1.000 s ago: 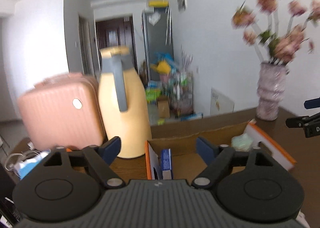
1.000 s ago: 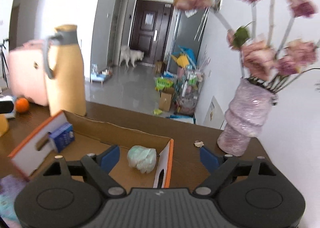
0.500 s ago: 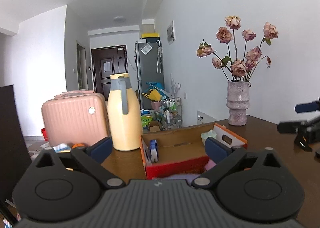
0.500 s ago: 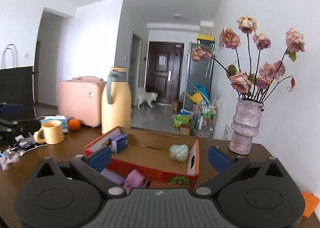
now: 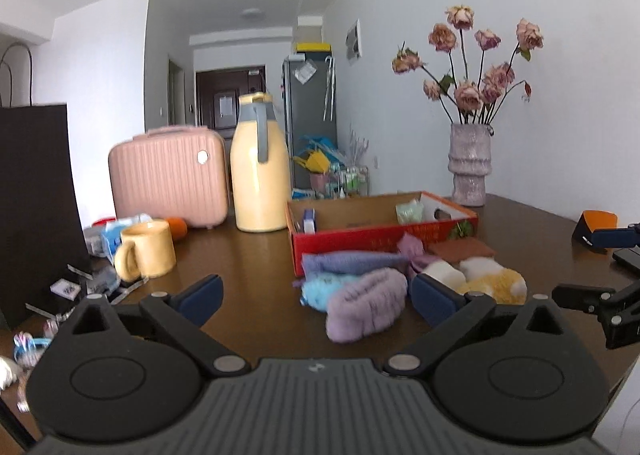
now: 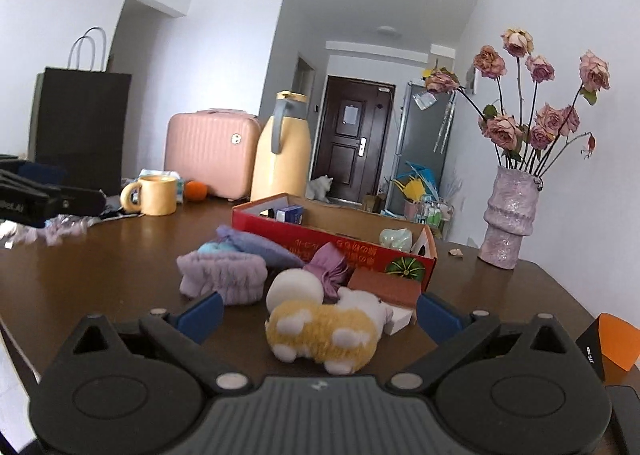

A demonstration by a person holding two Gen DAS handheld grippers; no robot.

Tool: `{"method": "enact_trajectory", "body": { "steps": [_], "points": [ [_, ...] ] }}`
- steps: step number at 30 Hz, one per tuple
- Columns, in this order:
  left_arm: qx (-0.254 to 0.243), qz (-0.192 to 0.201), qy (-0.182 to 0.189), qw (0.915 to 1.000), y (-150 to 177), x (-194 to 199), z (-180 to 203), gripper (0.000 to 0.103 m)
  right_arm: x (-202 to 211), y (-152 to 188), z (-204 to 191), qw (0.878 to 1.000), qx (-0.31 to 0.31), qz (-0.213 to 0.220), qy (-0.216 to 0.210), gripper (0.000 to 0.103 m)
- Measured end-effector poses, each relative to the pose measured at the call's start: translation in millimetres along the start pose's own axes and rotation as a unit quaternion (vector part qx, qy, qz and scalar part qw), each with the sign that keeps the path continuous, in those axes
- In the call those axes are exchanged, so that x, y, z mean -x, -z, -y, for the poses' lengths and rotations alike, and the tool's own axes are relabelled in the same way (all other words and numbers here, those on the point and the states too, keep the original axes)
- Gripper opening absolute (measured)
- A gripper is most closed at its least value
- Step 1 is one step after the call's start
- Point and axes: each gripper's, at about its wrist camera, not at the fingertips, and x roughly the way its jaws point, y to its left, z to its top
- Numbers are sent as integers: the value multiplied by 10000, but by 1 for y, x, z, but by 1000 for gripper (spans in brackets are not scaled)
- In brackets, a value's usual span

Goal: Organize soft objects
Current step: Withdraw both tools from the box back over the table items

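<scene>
A pile of soft things lies on the brown table in front of a red cardboard box point(image 5: 384, 241) point(image 6: 332, 243): a fluffy purple headband point(image 5: 364, 305) point(image 6: 222, 275), a blue fuzzy piece point(image 5: 316, 287), a lavender cloth point(image 5: 348, 261) point(image 6: 256, 247), and a yellow-and-white plush toy point(image 5: 494, 281) point(image 6: 324, 335). A pale green soft ball point(image 6: 396, 239) and a small blue carton point(image 6: 290, 212) sit inside the box. My left gripper point(image 5: 316, 297) is open and empty, close before the headband. My right gripper point(image 6: 320, 313) is open and empty, with the plush toy between its fingers' line.
A yellow jug point(image 5: 260, 171), a pink case point(image 5: 168, 175), a yellow mug point(image 5: 146, 251) and a black bag point(image 5: 36, 195) stand at the left. A vase of dried roses point(image 6: 508, 219) stands at the right, and a black-and-orange box point(image 6: 608, 347) at the right edge.
Both grippers have pulled back from over the box, and the soft pile in front of the box has come into view. Both stay open.
</scene>
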Motion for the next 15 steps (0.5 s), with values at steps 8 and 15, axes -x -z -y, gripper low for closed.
{"method": "enact_trajectory", "body": {
  "steps": [8,15],
  "points": [
    [-159,-145,-197,9996,0,-10,30,103,3,29,13,9991,-362,187,-130,103],
    [197,-285,-478,9983,2,-22,51,103,-3,43,33,9969,-695,67,-365,103]
  ]
}}
